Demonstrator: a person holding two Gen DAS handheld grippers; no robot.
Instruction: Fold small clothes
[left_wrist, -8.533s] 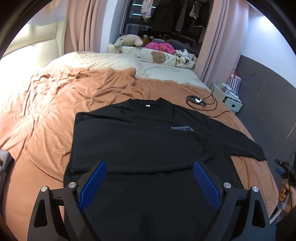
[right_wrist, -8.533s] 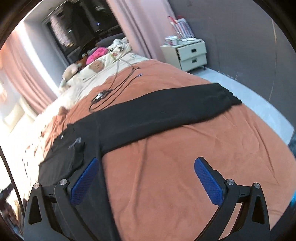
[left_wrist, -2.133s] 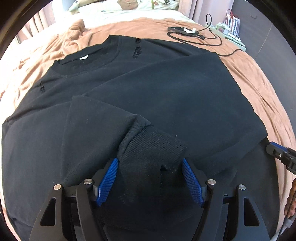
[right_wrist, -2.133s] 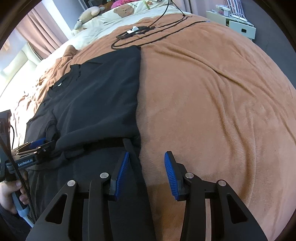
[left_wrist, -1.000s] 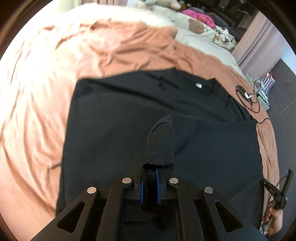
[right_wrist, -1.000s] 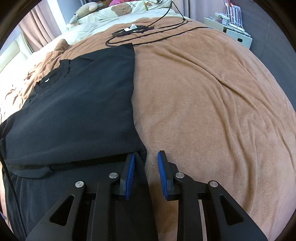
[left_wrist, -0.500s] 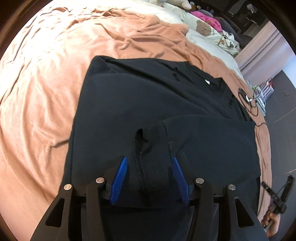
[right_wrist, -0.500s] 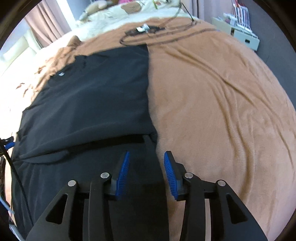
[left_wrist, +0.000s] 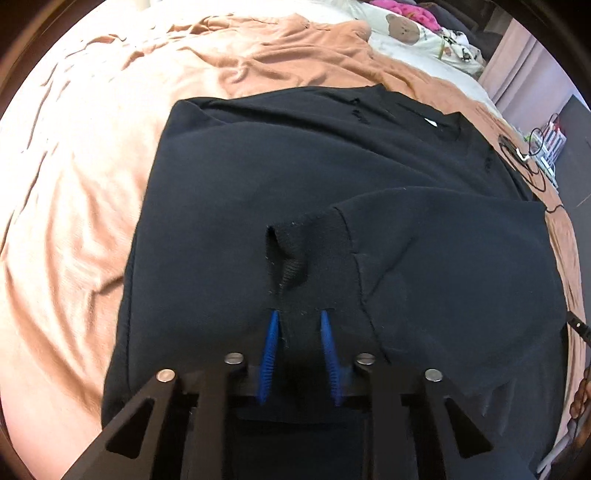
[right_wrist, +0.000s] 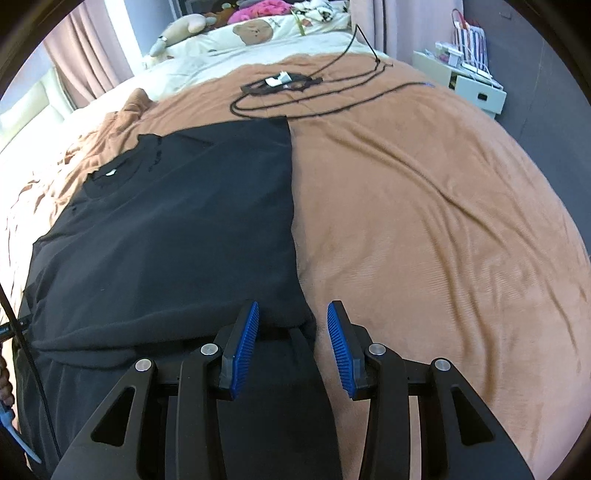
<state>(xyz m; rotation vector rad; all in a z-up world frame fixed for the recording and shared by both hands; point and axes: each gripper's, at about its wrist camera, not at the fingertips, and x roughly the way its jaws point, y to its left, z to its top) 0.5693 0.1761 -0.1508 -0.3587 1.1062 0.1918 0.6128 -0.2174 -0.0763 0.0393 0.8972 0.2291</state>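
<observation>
A black long-sleeved sweater (left_wrist: 240, 177) lies flat on the brown bed cover (left_wrist: 74, 221), neck towards the far end. One sleeve is folded across the body, and its ribbed cuff (left_wrist: 293, 266) lies just ahead of my left gripper (left_wrist: 299, 314). That gripper points down onto the sweater and its jaws are closing, with black cloth between the pads but a gap still showing. In the right wrist view my right gripper (right_wrist: 291, 310) stands open astride the right edge of the sweater (right_wrist: 184, 221), without pressing on it.
A black cable with a small white device (right_wrist: 295, 96) lies coiled beyond the sweater. Pillows and soft toys (right_wrist: 255, 29) sit at the head of the bed. A white bedside unit (right_wrist: 476, 88) stands to the right. Bare brown cover (right_wrist: 424, 221) spreads right of the sweater.
My left gripper let go of the cuff, which dropped flat onto the sweater, then sank onto the cloth and narrowed again. My right gripper's jaws widened slightly at the sweater's edge.
</observation>
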